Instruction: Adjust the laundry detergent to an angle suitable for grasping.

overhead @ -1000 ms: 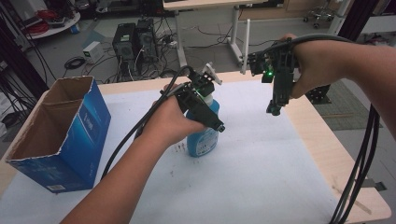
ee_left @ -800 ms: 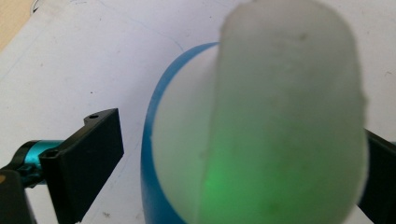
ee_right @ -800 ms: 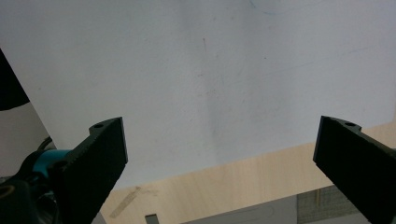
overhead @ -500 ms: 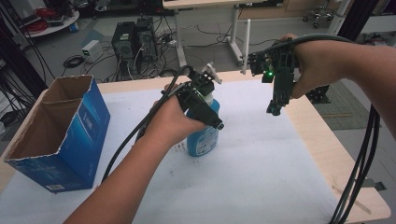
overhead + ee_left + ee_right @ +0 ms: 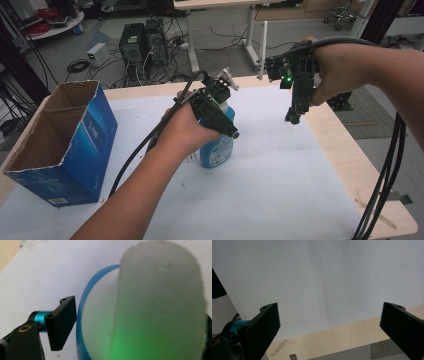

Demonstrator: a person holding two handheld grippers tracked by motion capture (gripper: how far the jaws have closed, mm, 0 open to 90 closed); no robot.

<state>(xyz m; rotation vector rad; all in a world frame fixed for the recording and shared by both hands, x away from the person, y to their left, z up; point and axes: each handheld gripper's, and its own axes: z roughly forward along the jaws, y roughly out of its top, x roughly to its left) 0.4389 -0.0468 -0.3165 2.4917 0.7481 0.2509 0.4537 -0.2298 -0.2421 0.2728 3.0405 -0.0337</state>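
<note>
Bottle: blue plastic spray bottle (image 5: 218, 145) with white cap, frame centre, upright on white table cover (image 5: 280, 175).
Left gripper (image 5: 220, 112): jaws just closing round the bottle; its view shows a sliver of gap at the left pad.
Right gripper (image 5: 294, 112): upper right, jaws spread, empty.

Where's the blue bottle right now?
In the high view the blue bottle stands upright near the middle of the white table cover, right of the open blue cardboard box, with the left gripper around its top.
</note>
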